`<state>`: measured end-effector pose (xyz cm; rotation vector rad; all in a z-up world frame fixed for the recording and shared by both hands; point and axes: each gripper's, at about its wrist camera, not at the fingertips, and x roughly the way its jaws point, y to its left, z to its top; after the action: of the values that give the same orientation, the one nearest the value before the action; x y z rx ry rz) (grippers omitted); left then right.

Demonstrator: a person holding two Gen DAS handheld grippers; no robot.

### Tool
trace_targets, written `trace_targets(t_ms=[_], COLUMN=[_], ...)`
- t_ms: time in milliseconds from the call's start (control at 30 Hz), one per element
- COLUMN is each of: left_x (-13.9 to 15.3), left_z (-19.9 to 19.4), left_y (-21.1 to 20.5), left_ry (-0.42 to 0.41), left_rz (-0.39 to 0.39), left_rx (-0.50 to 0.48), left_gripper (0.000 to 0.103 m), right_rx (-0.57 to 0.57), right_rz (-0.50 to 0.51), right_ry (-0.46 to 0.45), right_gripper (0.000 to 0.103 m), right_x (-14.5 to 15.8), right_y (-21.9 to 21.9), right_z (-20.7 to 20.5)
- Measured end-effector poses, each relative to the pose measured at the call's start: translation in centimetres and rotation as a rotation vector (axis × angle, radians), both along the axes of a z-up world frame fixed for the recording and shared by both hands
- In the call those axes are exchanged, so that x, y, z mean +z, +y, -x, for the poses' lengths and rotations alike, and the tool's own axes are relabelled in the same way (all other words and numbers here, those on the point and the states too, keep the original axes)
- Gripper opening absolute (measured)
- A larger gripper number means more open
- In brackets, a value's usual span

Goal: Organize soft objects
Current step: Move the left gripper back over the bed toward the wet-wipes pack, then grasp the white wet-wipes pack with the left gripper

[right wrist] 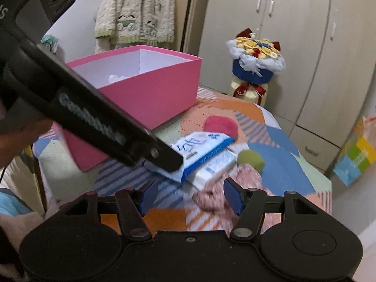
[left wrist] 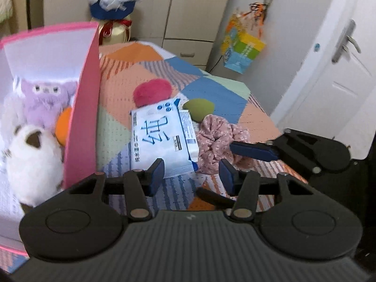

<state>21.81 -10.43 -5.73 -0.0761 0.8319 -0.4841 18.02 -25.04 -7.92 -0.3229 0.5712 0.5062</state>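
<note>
A pink box (left wrist: 82, 108) (right wrist: 150, 94) stands on the patchwork bedspread and holds a purple plush (left wrist: 44, 103), a white plush (left wrist: 33, 162) and an orange ball (left wrist: 63, 127). Beside it lie a blue tissue pack (left wrist: 162, 138) (right wrist: 202, 150), a pink fuzzy heart (left wrist: 152, 91) (right wrist: 221, 124), a green sponge egg (left wrist: 199, 109) (right wrist: 250, 159) and a pink floral scrunchie (left wrist: 218, 143) (right wrist: 235, 188). My left gripper (left wrist: 191, 176) is open, just short of the pack. My right gripper (right wrist: 188, 196) is open over the scrunchie; its finger (left wrist: 253, 150) shows in the left wrist view.
The bed's edge (right wrist: 329, 188) falls off at the right. A bouquet (right wrist: 256, 61) stands behind the bed by beige wardrobes (right wrist: 293, 47). A colourful bag (left wrist: 244, 49) hangs on the wall near a white door (left wrist: 340, 70). The left gripper's body (right wrist: 94, 122) crosses the right wrist view.
</note>
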Motion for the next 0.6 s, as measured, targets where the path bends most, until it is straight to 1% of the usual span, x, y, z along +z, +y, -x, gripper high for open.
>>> trace_targets(t_ms=[67,100,167,200,267,300,333,367,400,467,533,600], left_x=[-0.4,-0.6,-1.0,-1.3,-1.7,-1.8,-2.0,-2.0,-2.0,-2.0,-1.9,-1.8], left_z=[-0.2,-0.2,-0.5,-0.6,-1.0,-1.2,-1.3,-1.4,-1.4,-1.4,-1.4,-1.2], left_y=[0.0,-0.1,-0.8,-0.9,-0.9,-0.8,-0.7,-0.6,-0.5,-0.5,-0.4,-0.3], left_ry=[-0.001,-0.015,-0.054,-0.062,-0.056,-0.050,-0.047,-0.048,-0.052,-0.044,-0.035,-0.036], left_rz=[0.008,0.003,-0.035,-0.035,0.000,0.010,0.019,0.023,0.028,0.052,0.076,0.082], left_rx=[0.017,0.031,0.065,0.077,0.083,0.087,0.091,0.095,0.096,0.087,0.076,0.072], left_gripper=[0.048,0.047,0.046,0.046,0.046,0.046,0.045,0.045,0.045,0.046,0.046,0.048], right_rx=[0.025,0.036,0.050,0.053,0.052,0.049,0.046,0.041,0.039,0.039,0.033,0.015], right_rz=[0.004,0.002,-0.019,-0.030,-0.031,-0.026,-0.024,-0.021,-0.023,-0.042,-0.071,-0.070], right_ry=[0.002,0.011,0.045,0.053,0.055,0.058,0.060,0.060,0.059,0.063,0.074,0.057], right_gripper=[0.062,0.061,0.061,0.061,0.058,0.052,0.039,0.030,0.026,0.012,0.006,0.004], right_x=[-0.4,-0.7,-1.3,-1.5,-2.0,-2.2,-2.4,-2.4,-2.4,-2.2,-1.9,-1.7], right_y=[0.5,0.7,0.9,1.0,1.3,1.4,1.5,1.5,1.4,1.1,0.7,0.6], right_z=[-0.6,-1.0,-1.8,-2.1,-2.5,-2.8,-2.9,-3.0,-2.9,-2.6,-2.0,-1.0])
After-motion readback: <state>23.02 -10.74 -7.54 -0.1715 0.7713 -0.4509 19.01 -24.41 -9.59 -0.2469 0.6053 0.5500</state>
